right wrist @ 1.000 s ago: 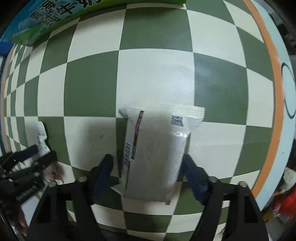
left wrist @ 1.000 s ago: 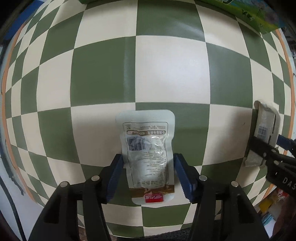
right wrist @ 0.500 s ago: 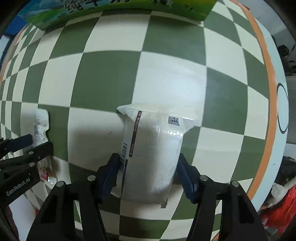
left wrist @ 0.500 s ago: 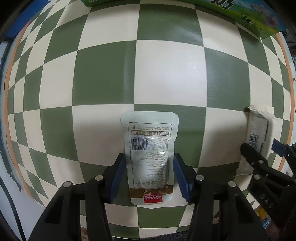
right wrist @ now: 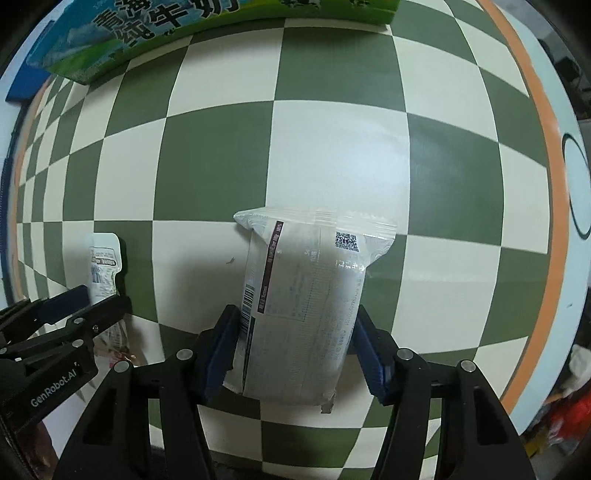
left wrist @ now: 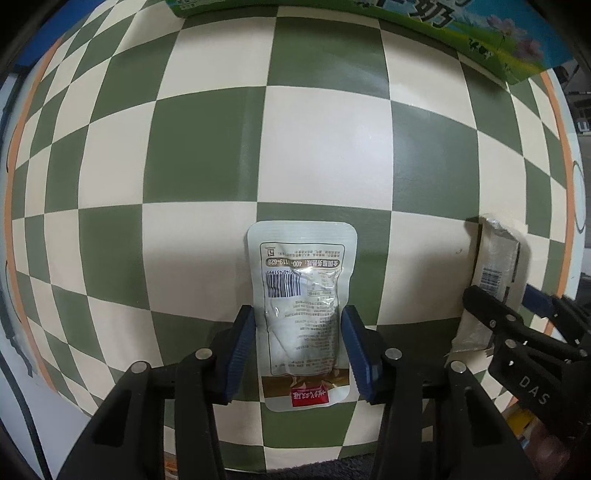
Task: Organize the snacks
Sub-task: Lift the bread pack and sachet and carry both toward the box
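My left gripper (left wrist: pixel 301 349) is shut on a small clear snack pouch (left wrist: pixel 301 295) with a barcode and a red label, its blue pads pressing both sides. My right gripper (right wrist: pixel 295 350) is shut on a larger white snack packet (right wrist: pixel 306 295) with a QR code. Both packs are held just above the green and cream checkered tablecloth (left wrist: pixel 325 147). In the left wrist view the right gripper (left wrist: pixel 517 306) and its white packet (left wrist: pixel 495 269) show at the right edge. In the right wrist view the left gripper (right wrist: pixel 74 314) and its pouch (right wrist: pixel 103 266) show at the left.
A green and blue milk carton box (right wrist: pixel 147 33) lies at the far edge of the table; it also shows in the left wrist view (left wrist: pixel 461 29). The cloth has an orange border (right wrist: pixel 546 184) near the right table edge. Clutter lies beyond the edge at lower right.
Both grippers closed in on their packs and lifted back from the table, so the milk box at the far edge came further into view.
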`<state>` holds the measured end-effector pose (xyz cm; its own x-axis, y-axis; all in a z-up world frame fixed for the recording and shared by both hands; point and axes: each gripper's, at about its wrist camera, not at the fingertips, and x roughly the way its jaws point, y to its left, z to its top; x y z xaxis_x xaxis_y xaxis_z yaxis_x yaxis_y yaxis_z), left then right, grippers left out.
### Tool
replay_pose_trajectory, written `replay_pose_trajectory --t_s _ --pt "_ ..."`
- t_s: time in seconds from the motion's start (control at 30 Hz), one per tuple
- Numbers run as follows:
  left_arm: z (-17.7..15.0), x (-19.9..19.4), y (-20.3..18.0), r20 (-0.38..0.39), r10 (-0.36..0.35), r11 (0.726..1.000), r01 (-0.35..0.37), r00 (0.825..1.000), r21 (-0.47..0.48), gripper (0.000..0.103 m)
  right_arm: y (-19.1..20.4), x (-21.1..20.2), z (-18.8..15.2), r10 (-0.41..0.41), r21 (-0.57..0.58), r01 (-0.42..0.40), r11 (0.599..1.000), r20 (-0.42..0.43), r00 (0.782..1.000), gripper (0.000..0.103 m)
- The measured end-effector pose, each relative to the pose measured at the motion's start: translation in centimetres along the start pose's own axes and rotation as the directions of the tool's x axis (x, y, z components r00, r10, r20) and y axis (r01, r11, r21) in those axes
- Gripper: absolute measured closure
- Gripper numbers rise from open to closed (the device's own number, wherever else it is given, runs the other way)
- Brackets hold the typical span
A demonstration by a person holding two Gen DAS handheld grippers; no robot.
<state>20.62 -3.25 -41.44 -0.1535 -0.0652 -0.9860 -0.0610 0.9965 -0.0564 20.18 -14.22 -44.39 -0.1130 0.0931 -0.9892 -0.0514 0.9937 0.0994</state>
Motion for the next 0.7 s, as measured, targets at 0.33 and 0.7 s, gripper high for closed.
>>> replay_pose_trajectory --t_s 0.33,0.7 --pt "0.6 -3.9 1.7 0.042 -0.047 0.999 0.047 0.998 0.011 0.059 -1.8 0.0 0.5 0.072 0.02 -0.073 0.997 0.025 0.997 0.04" --pt "1.2 -9.9 0.7 0.159 -0.128 0.99 0.118 0.979 0.071 0.059 -4.5 -11.2 2.3 0.164 0.044 -0.172 0.984 0.142 0.976 0.04"
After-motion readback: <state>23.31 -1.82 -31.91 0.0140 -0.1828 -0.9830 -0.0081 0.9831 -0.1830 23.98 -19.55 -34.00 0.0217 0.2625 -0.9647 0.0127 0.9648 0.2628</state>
